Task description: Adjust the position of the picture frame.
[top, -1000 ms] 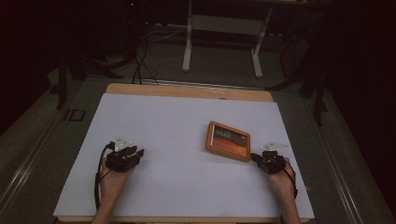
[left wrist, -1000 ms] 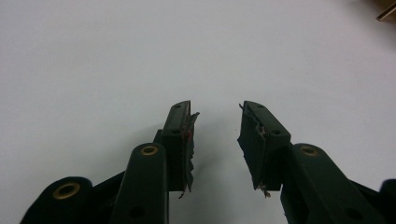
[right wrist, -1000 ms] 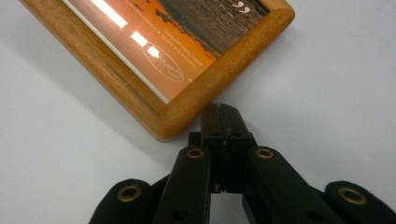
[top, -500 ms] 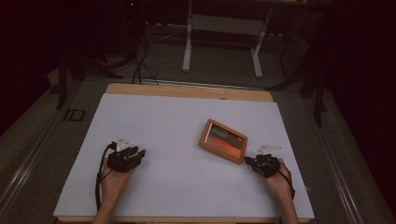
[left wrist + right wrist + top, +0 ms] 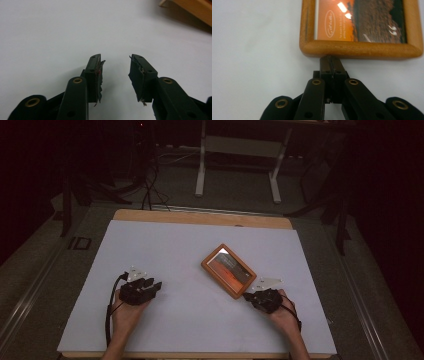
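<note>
A wooden picture frame (image 5: pixel 229 270) with an orange and dark picture lies flat and turned diagonally on the white table top (image 5: pixel 175 245), right of centre. My right gripper (image 5: pixel 247 296) is shut, and its closed tips press against the frame's near edge (image 5: pixel 362 48). In the right gripper view the gripper (image 5: pixel 331 60) has its jaws together with nothing between them. My left gripper (image 5: pixel 157 285) rests at the left of the table, open and empty, well apart from the frame. The left gripper view has the gripper (image 5: pixel 115 67) over bare white surface, with a corner of the frame (image 5: pixel 195 10) at top right.
The white sheet covers a wooden table whose far edge (image 5: pixel 200 217) shows bare wood. Beyond it the dark floor holds a white stand's legs (image 5: pixel 237 165) and cables (image 5: pixel 150 195). A person's hands hold both grippers from the near edge.
The right gripper has moved left against the frame's near edge. The frame has slid left and turned to a more diagonal angle. The left gripper has stayed put.
</note>
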The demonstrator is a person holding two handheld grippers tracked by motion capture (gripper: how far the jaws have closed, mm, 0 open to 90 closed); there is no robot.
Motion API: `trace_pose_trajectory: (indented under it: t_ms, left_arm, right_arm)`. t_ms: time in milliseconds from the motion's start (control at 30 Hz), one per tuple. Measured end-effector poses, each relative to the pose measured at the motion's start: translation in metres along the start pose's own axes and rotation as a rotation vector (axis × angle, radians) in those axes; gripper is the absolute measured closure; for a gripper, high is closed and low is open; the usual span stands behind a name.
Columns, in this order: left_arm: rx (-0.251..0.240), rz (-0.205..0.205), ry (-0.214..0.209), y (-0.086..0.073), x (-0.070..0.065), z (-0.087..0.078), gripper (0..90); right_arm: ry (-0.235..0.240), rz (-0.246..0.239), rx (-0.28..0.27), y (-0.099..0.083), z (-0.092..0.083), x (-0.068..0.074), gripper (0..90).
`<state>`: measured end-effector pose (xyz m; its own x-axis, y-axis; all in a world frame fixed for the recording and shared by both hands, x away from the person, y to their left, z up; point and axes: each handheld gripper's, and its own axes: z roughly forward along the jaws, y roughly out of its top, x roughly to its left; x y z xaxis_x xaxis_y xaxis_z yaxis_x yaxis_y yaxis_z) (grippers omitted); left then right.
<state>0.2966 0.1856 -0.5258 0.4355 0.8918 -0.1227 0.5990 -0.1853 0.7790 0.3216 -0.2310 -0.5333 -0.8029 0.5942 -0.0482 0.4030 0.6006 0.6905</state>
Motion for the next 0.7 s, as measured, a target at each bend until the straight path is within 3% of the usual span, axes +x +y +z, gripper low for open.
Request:
trace_pose_trajectory:
  t_ms: [233, 500, 600, 700]
  left_arm:
    - [0.012, 0.021, -0.041, 0.004, -0.011, 0.006, 58.7]
    - [0.0, 0.009, -0.103, 0.015, -0.023, 0.012, 56.8]
    - [-0.002, 0.009, -0.129, 0.023, -0.03, 0.017, 55.2]
    - [0.008, 0.007, -0.15, 0.032, -0.039, 0.025, 52.2]
  right_arm:
    - [0.038, -0.034, -0.011, 0.014, 0.014, 0.015, 90.0]
    - [0.097, -0.085, -0.006, 0.03, 0.025, 0.027, 89.9]
    - [0.091, -0.064, -0.055, 0.034, 0.014, 0.02, 88.9]
    - [0.055, -0.02, -0.098, 0.039, 0.003, 0.005, 82.2]
